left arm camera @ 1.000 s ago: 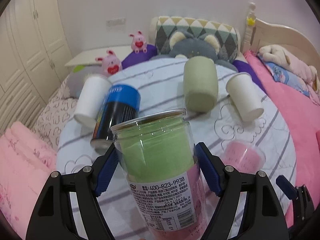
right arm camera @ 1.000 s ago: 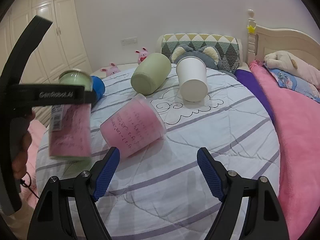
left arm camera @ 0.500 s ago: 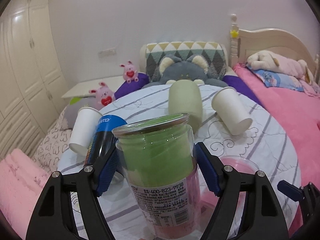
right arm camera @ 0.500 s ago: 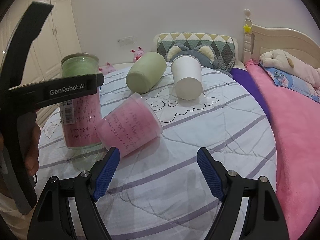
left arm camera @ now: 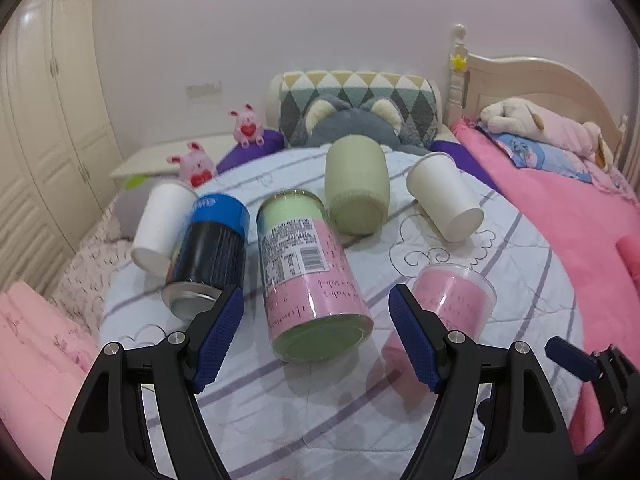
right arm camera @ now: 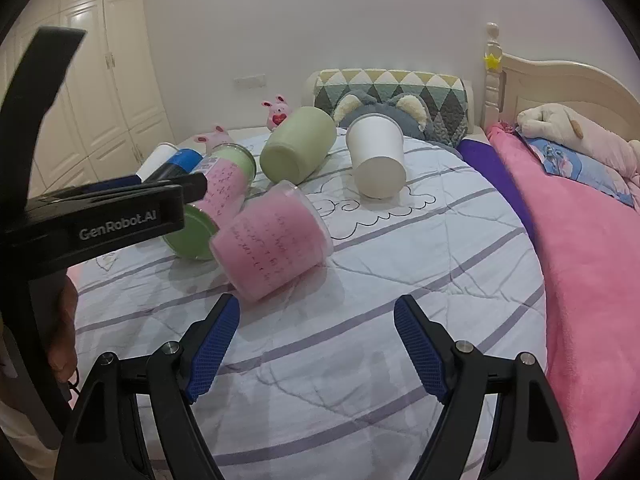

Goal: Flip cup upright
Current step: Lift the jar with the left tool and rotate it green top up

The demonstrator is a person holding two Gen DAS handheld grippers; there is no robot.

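A clear jar with green and pink paper inside [left arm camera: 308,276] lies on its side on the striped quilt, base toward me; it also shows in the right wrist view [right arm camera: 212,196]. My left gripper [left arm camera: 316,336] is open and empty just behind the jar's base. A pink-lined clear cup [right arm camera: 272,240] lies tilted on its side, seen also in the left wrist view [left arm camera: 452,300]. My right gripper [right arm camera: 316,348] is open and empty, a little short of that pink cup. The left gripper's body [right arm camera: 100,216] crosses the right wrist view.
On the quilt [right arm camera: 400,280] also lie a blue-black can [left arm camera: 212,252], a white paper cup [left arm camera: 160,224], a green cup [left arm camera: 356,188] and another white paper cup [left arm camera: 444,196]. Plush toys and a pillow [left arm camera: 356,100] sit behind. A pink blanket [right arm camera: 592,260] lies at right.
The jar was held upright in my left gripper. Now the gripper has opened, and the jar lies on its side on the quilt. The right gripper has stayed open.
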